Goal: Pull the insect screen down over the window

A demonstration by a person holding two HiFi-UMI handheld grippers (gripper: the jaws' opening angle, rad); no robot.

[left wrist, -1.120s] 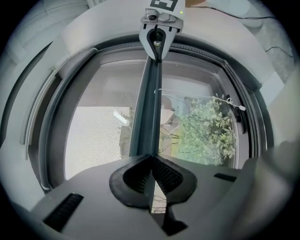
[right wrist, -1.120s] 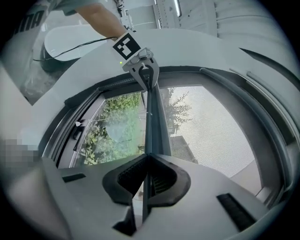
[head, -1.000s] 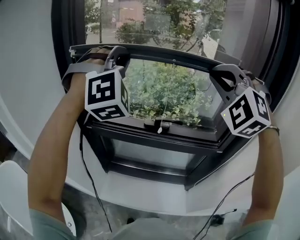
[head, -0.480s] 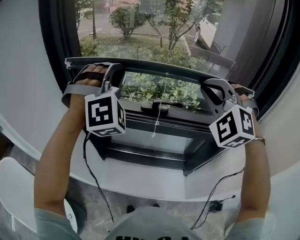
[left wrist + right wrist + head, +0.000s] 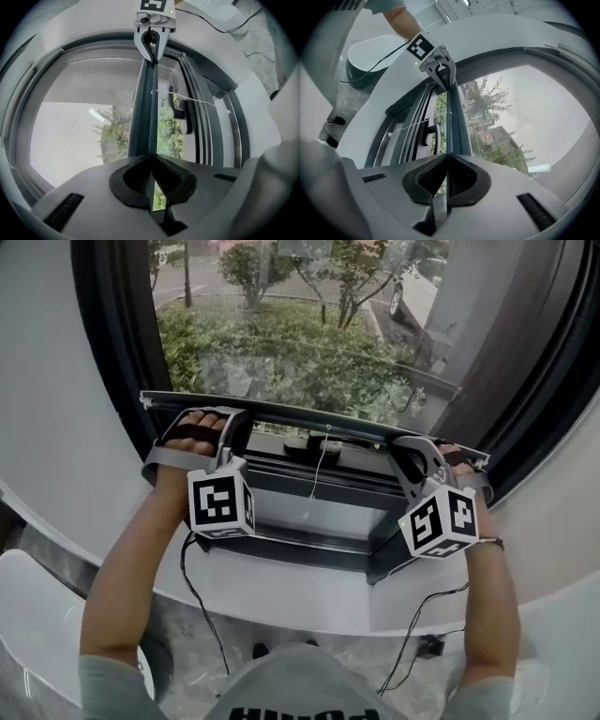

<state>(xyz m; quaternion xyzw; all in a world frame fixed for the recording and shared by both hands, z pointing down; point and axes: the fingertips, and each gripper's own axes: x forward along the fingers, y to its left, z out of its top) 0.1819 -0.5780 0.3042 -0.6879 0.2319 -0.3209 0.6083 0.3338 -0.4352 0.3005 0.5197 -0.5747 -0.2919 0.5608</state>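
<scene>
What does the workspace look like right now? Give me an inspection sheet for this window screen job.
Surface: white sill under the window, bare.
Job's things: screen bar is low, with an uncovered gap still below it; mesh is stretched above it; pull cord hangs from the bar's middle.
Clutter: nothing seen.
Grippers: left gripper and right gripper are each shut on the screen bar, near opposite ends.
Cables: black cables hang from both grippers.
Surroundings: shrubs outside.
</scene>
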